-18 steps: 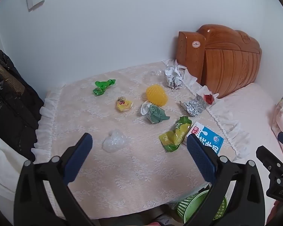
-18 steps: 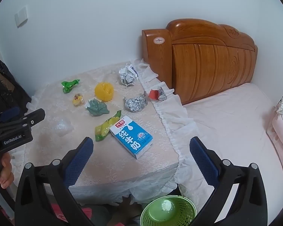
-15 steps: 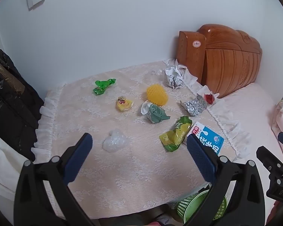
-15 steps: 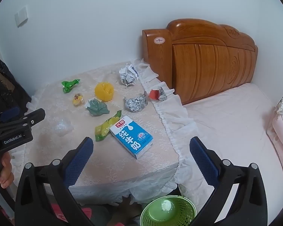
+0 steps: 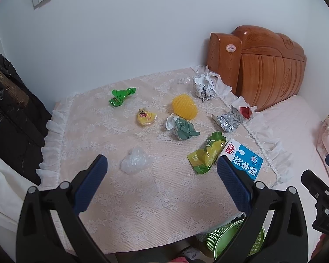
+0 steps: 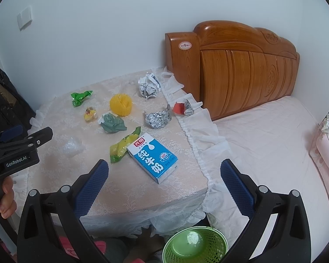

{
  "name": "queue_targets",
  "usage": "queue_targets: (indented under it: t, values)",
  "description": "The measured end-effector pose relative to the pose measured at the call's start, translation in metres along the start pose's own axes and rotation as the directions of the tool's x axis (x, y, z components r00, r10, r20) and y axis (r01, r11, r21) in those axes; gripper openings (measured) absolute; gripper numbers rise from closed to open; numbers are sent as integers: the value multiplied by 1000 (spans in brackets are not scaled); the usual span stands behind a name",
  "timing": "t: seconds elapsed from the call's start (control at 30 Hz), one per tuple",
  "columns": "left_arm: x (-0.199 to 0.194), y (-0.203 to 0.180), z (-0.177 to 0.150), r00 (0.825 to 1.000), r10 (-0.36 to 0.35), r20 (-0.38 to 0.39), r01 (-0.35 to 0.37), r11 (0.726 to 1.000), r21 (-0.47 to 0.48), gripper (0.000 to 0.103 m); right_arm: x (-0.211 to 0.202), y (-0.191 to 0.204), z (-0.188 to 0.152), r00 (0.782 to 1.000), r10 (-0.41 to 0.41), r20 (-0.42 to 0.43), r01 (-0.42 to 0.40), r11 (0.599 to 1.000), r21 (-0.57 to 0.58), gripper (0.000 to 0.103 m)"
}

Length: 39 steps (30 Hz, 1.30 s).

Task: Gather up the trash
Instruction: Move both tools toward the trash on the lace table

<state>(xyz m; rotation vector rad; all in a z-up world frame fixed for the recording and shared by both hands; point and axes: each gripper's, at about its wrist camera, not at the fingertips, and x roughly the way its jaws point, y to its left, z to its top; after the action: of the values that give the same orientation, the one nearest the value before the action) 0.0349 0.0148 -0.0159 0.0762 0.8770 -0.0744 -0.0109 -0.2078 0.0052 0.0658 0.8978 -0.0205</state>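
Note:
Trash lies scattered on a lace-covered table (image 5: 142,208): a blue milk carton (image 6: 153,156), a yellow-green pouch (image 5: 207,155), a clear plastic wad (image 5: 134,161), a grey-green crumpled wrapper (image 5: 182,129), a yellow mesh ball (image 5: 184,107), foil pieces (image 5: 228,119), crumpled paper (image 5: 204,85), a green wrapper (image 5: 120,96) and a small yellow wrapper (image 5: 145,117). A green basket (image 6: 195,245) stands on the floor below the table's front edge. My left gripper (image 5: 162,179) hovers open above the near table. My right gripper (image 6: 164,182) hangs open over the carton's corner. Neither holds anything.
A wooden headboard (image 6: 241,65) and a bed with a pink sheet (image 6: 274,153) lie to the right of the table. A dark jacket (image 5: 8,109) hangs at the left. A white wall runs behind. A hand (image 6: 7,197) grips the left tool's handle.

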Motion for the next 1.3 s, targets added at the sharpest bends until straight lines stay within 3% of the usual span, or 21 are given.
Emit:
queue_targets:
  t: [1.3]
  values:
    - [1, 8, -6, 1000, 12, -9, -12, 1000, -11, 96, 6, 5, -3, 1000, 9, 1, -9, 1000, -9, 101]
